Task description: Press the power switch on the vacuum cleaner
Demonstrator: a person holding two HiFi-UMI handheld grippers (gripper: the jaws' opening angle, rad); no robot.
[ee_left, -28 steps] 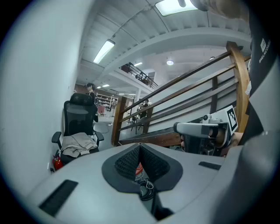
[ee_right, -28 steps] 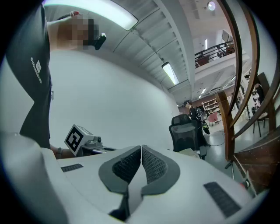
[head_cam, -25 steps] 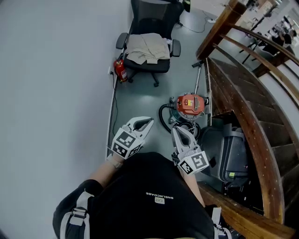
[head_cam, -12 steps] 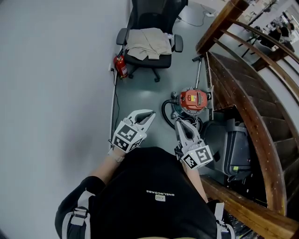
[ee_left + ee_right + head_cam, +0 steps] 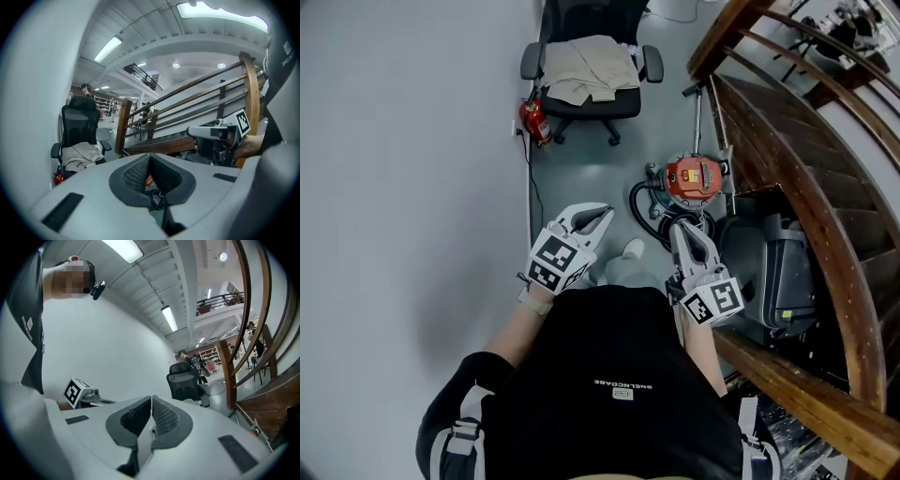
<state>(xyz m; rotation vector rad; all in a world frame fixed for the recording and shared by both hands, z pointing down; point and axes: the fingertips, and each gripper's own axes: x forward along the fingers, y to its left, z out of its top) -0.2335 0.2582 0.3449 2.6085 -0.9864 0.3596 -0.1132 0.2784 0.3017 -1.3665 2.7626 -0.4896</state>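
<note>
An orange and grey vacuum cleaner (image 5: 691, 177) stands on the floor by the stairs, with a black hose (image 5: 643, 217) coiled at its left and a metal wand (image 5: 698, 120) reaching away from it. My right gripper (image 5: 680, 228) is shut and hangs just short of the vacuum, nothing between its jaws. My left gripper (image 5: 605, 215) is shut too, to the left of the hose. In the left gripper view a sliver of the orange vacuum (image 5: 149, 180) shows through the jaws' notch, and the right gripper (image 5: 220, 136) appears at the right.
A black office chair (image 5: 586, 80) with a beige cloth on its seat stands farther off, a red fire extinguisher (image 5: 533, 119) beside it at the white wall. A wooden stair railing (image 5: 787, 187) runs along the right. A dark grey case (image 5: 778, 272) lies under the stairs.
The view has shifted toward the vacuum, which now sits closer to my right gripper. Both grippers stay shut. A shoe now shows between them.
</note>
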